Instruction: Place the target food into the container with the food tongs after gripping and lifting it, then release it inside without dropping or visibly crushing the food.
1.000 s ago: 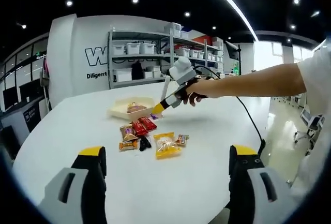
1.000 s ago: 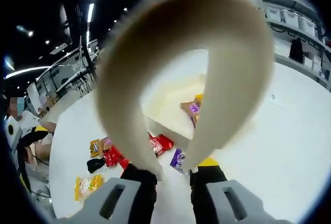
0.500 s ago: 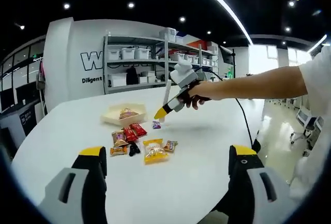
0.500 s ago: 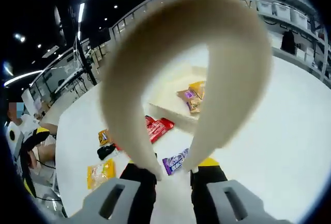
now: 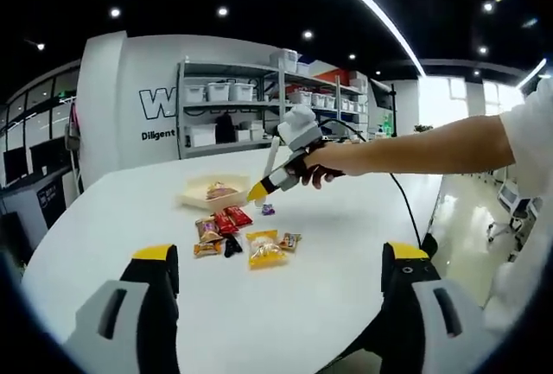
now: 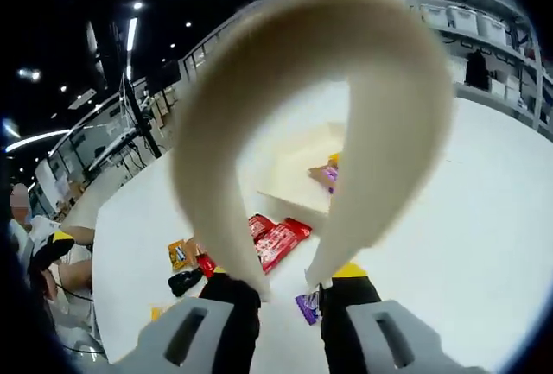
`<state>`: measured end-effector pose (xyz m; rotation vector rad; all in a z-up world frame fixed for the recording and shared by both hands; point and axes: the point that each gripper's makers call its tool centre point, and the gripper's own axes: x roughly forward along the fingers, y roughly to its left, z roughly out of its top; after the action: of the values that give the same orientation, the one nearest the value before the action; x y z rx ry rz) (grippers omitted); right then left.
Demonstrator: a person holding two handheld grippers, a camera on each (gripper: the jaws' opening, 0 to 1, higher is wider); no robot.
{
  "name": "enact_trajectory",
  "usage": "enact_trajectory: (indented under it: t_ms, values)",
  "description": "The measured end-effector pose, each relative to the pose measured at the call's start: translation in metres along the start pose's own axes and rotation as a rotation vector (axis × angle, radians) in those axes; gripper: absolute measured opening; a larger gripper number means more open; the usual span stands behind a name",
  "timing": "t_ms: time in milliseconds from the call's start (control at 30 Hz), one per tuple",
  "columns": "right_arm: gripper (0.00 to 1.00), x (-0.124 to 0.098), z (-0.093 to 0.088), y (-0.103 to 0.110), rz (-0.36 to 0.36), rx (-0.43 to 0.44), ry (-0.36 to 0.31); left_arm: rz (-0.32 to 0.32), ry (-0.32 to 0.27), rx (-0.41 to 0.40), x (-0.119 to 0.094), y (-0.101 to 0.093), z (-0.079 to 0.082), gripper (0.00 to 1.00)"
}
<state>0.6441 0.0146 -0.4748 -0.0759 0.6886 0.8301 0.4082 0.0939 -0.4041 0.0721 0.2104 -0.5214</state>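
Observation:
My right gripper (image 6: 289, 286) is shut on cream food tongs (image 6: 380, 132), whose bend loops wide across the right gripper view. A small purple candy (image 6: 308, 307) lies on the white table right at the tongs' tips, beside the right jaw. Whether the tips touch it I cannot tell. Beyond it stands the cream container (image 6: 289, 162) with a few wrapped snacks (image 6: 327, 175) inside. In the left gripper view a hand holds the right gripper (image 5: 259, 191) just above the purple candy (image 5: 268, 210), near the container (image 5: 210, 193). My left gripper (image 5: 281, 255) hangs open over the table's near edge.
Loose snacks lie in front of the container: red packets (image 5: 232, 218), a yellow packet (image 5: 264, 250), a brown one (image 5: 207, 231) and a black one (image 5: 232, 244). A cable (image 5: 406, 210) trails off the table's right side. Shelves (image 5: 251, 106) stand behind. A seated person (image 6: 34, 253) is at the far left.
The right gripper with the tongs has moved nearer to the purple candy, which now sits beside its right jaw. The left gripper stays open; its view shifted slightly.

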Motion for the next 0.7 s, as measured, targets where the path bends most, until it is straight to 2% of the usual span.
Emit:
enact_trajectory:
  t_ms: [100, 300, 433, 533, 600, 700]
  values:
    - [0.2, 0.0, -0.005, -0.001, 0.013, 0.025, 0.017, 0.005, 0.0, -0.007, -0.002, 0.003, -0.001, 0.95]
    - [0.2, -0.017, -0.017, -0.002, 0.023, 0.015, 0.041, -0.005, -0.007, -0.006, 0.0, -0.002, 0.001, 0.95]
    - [0.21, -0.026, -0.028, -0.016, -0.01, 0.012, 0.063, -0.023, -0.015, -0.006, 0.003, -0.01, 0.003, 0.95]
    - [0.21, -0.032, -0.021, -0.019, -0.026, 0.013, 0.026, -0.032, -0.019, -0.01, 0.005, -0.012, 0.004, 0.95]
    - [0.21, -0.032, -0.015, -0.011, -0.009, 0.02, -0.005, -0.034, -0.02, -0.007, 0.005, -0.013, 0.005, 0.95]
    - [0.21, -0.025, -0.01, 0.005, 0.01, 0.03, -0.002, -0.032, -0.013, -0.003, 0.004, -0.013, 0.004, 0.95]
